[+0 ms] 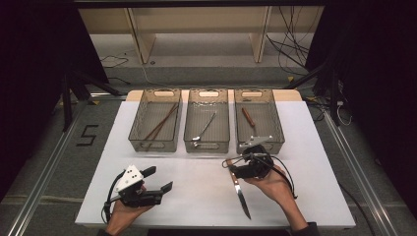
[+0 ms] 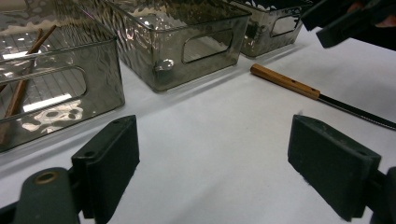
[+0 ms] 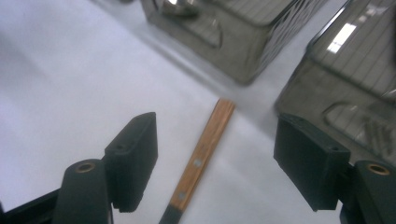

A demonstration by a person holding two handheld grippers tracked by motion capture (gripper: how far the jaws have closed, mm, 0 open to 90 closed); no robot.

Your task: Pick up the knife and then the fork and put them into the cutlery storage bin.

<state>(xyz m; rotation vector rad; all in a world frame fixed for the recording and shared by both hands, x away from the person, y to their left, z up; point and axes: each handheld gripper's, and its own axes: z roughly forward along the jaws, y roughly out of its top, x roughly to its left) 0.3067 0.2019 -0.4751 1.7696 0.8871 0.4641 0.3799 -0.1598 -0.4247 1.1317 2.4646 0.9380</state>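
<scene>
A knife (image 1: 241, 191) with a wooden handle (image 3: 201, 156) and a long dark blade lies on the white table, handle end toward the bins. My right gripper (image 3: 217, 140) hangs over the handle with its jaws wide apart on either side, touching nothing; in the high view the right gripper (image 1: 238, 161) sits just before the right bin. My left gripper (image 1: 158, 179) rests at the front left, open, with bare table between its jaws (image 2: 212, 163). From there the knife (image 2: 286, 82) lies ahead to the right.
Three smoky clear bins stand in a row at the back: the left bin (image 1: 138, 129) holds chopsticks, the middle bin (image 1: 191, 129) a spoon, the right bin (image 1: 278, 129) a wooden-handled utensil. White table surface (image 1: 196, 196) spreads between the hands.
</scene>
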